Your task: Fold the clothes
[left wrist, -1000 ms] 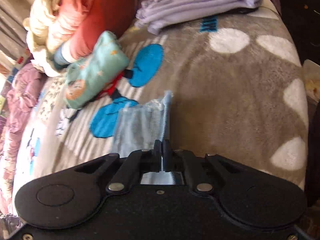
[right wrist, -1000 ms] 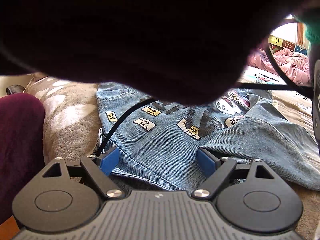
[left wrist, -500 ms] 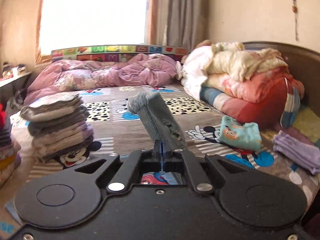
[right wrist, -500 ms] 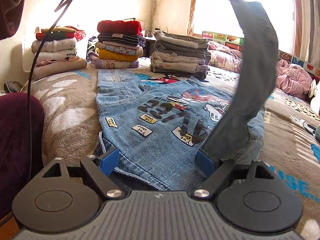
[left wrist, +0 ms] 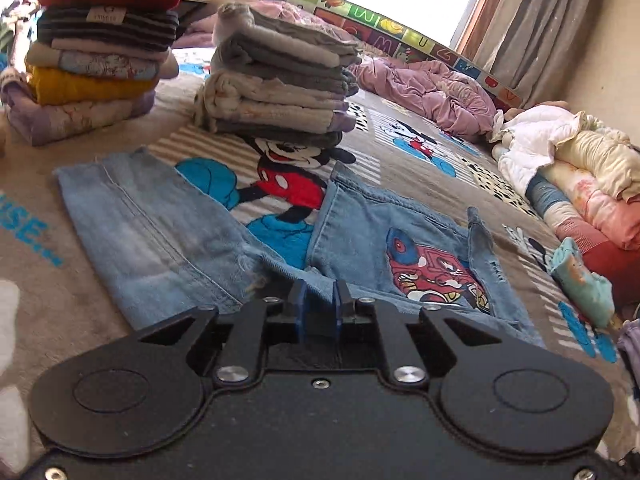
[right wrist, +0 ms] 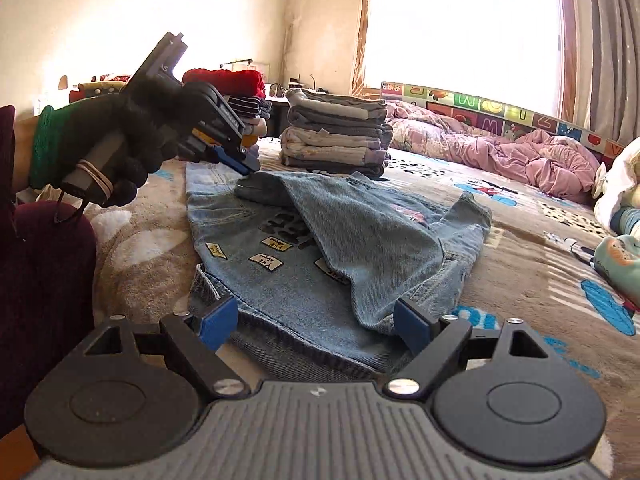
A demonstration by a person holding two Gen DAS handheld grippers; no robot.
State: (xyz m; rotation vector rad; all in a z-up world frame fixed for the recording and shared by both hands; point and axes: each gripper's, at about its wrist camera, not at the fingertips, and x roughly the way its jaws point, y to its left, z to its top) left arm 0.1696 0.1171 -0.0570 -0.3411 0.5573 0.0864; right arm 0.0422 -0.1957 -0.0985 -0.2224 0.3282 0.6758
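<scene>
Left wrist view: the left gripper (left wrist: 319,307) hovers low over a pair of blue jeans (left wrist: 168,240) spread on a cartoon-print blanket (left wrist: 420,152), its blue pads a narrow gap apart and opening, with no cloth visibly pinched between them. One leg of the jeans runs toward 10 o'clock, while a panel bearing a red car patch (left wrist: 436,270) lies toward 2 o'clock. Two stacks of folded clothes stand beyond: a grey stack (left wrist: 280,80) at 12 o'clock and a taller stack topped by a red garment (left wrist: 100,36) at 10 o'clock. A rumpled pink quilt (left wrist: 432,88) lies at 1 o'clock, and a heap of pale bedding (left wrist: 580,168) at 3 o'clock. Right wrist view: the right gripper (right wrist: 316,324) sits at the near edge of the jeans (right wrist: 320,248), its jaws spread wide with the denim hem lying between the blue pads (right wrist: 216,318), which do not press on it. One leg is folded across the printed front of the jeans. At 10 o'clock a hand in a black glove (right wrist: 120,152) holds the left gripper (right wrist: 244,164), whose tips sit just above the folded leg's end. The grey stack (right wrist: 336,132) stands at 12 o'clock, the pink quilt (right wrist: 500,156) at 2 o'clock.
</scene>
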